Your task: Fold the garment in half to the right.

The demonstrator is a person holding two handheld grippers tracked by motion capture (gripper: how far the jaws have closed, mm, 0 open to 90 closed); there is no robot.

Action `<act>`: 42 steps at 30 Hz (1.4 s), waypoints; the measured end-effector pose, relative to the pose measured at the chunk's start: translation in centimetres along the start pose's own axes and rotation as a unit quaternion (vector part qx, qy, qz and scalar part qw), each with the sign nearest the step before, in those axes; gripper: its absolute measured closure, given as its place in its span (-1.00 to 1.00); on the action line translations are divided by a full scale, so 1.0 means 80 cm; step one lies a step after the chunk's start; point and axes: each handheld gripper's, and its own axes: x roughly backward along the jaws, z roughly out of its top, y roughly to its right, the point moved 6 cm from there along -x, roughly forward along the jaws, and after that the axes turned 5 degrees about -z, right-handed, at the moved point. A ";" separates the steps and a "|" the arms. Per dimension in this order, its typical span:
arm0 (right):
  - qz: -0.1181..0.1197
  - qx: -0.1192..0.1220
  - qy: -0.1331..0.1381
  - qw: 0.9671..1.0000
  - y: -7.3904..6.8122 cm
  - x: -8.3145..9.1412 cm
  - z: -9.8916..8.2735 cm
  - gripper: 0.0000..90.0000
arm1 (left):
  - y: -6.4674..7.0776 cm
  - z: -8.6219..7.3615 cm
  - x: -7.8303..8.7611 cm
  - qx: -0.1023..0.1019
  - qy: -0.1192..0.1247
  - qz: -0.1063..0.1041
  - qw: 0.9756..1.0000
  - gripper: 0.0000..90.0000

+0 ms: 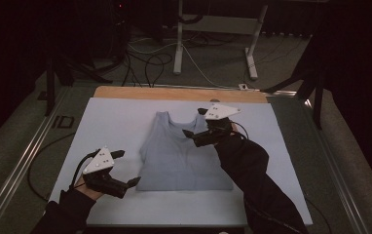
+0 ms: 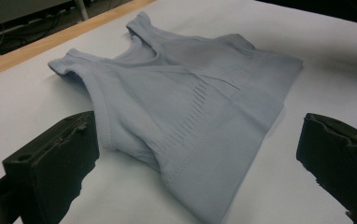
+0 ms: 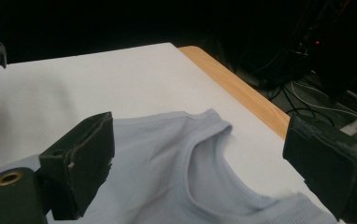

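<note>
**Soft top, two open grippers**

Because the top is thin ribbed knit, I judge it light, limp and quick to wrinkle; it should be pinched at a hem corner or a strap, not mid-panel. Nearest, the left gripper hovers just off the top's lower left corner, jaws spread wide, holding nothing. The top lies flat on the white sheet, neck pointing away. Farther off, the right gripper hangs over the right strap, jaws likewise parted and empty, forearm angled across the hem.
</note>
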 end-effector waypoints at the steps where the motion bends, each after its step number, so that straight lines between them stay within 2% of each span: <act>1: 0.002 0.002 -0.001 1.000 -0.001 -0.005 0.002 -0.80 | 0.000 0.000 -0.001 -0.001 0.000 0.002 1.000 -1.00; 4: 0.007 -0.001 0.001 1.000 -0.001 -0.018 0.008 -0.80 | -0.001 0.000 -0.006 0.014 -0.002 0.011 1.000 -1.00; 8: 0.008 -0.001 0.001 1.000 -0.002 -0.039 0.013 -0.80 | -0.001 -0.003 -0.014 0.022 -0.005 0.017 1.000 -1.00; 14: 0.020 -0.002 -0.011 1.000 -0.008 -0.070 0.015 -0.79 | 0.000 -0.011 -0.025 0.033 -0.024 0.031 0.999 -1.00; 17: 0.026 -0.004 -0.014 1.000 -0.011 -0.085 0.015 -0.80 | 0.003 -0.015 -0.031 0.030 -0.032 0.035 0.998 -1.00; 20: 0.032 -0.009 -0.017 0.999 -0.015 -0.099 0.015 -0.79 | 0.004 -0.019 -0.037 0.040 -0.038 0.033 0.998 -1.00; 22: 0.036 -0.007 -0.019 0.999 -0.016 -0.108 0.015 -0.80 | 0.004 -0.022 -0.041 0.033 -0.042 0.037 0.998 -1.00; 25: 0.040 -0.009 -0.023 0.999 -0.020 -0.119 0.014 -0.79 | 0.003 -0.026 -0.044 0.048 -0.045 0.034 0.997 -0.99; 30: 0.044 -0.006 -0.029 0.999 -0.022 -0.131 0.011 -0.79 | 0.003 -0.035 -0.055 0.063 -0.073 0.028 0.995 -0.99; 32: 0.046 -0.012 -0.034 0.998 -0.021 -0.138 0.009 -0.79 | 0.005 -0.040 -0.060 0.055 -0.085 0.028 0.994 -0.99; 34: 0.046 -0.010 -0.036 0.998 -0.021 -0.143 0.006 -0.79 | 0.006 -0.047 -0.066 0.062 -0.098 0.030 0.993 -0.99; 35: 0.046 -0.012 -0.037 0.998 -0.021 -0.145 0.005 -0.79 | 0.006 -0.047 -0.066 0.062 -0.098 0.030 0.993 -0.99; 37: 0.047 -0.016 -0.041 0.998 -0.021 -0.150 0.001 -0.79 | 0.009 -0.062 -0.078 0.066 -0.135 0.035 0.988 -0.99; 38: 0.048 -0.015 -0.043 0.998 -0.022 -0.151 0.000 -0.79 | 0.009 -0.062 -0.078 0.066 -0.135 0.035 0.988 -0.99; 41: 0.048 -0.015 -0.048 0.998 -0.023 -0.155 -0.004 -0.79 | 0.006 -0.069 -0.082 0.074 -0.150 0.035 0.985 -0.89; 42: 0.048 -0.015 -0.048 0.998 -0.023 -0.155 -0.004 -0.79 | 0.006 -0.069 -0.082 0.074 -0.150 0.035 0.985 -0.86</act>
